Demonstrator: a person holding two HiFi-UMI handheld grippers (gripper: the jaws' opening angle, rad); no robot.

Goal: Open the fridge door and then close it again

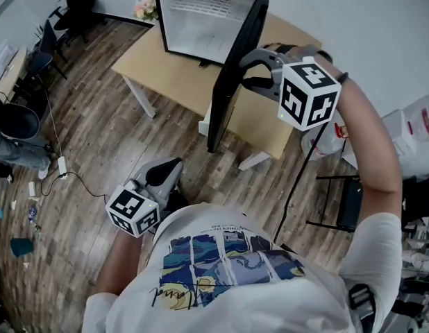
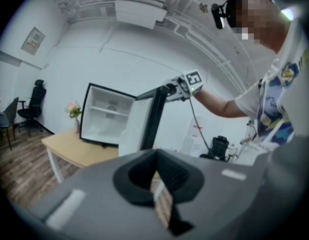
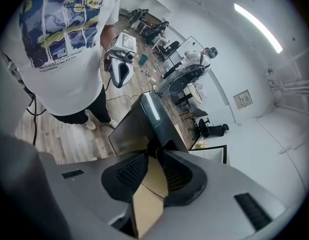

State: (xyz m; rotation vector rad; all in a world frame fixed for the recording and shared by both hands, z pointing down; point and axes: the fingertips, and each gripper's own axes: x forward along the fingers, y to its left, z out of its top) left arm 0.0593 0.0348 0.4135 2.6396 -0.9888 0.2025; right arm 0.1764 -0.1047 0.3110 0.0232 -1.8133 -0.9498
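Script (image 1: 176,295) on the white printed shirt (image 1: 270,290) cannot be read, while the black fridge door (image 1: 228,96), swung wide above the light wooden table (image 1: 173,75), is pinched at its free edge by the right gripper (image 1: 244,73), the left gripper (image 1: 171,166) being pressed together, empty.

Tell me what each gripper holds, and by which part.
The right gripper clamps the open fridge door by its top edge. The left gripper holds nothing.
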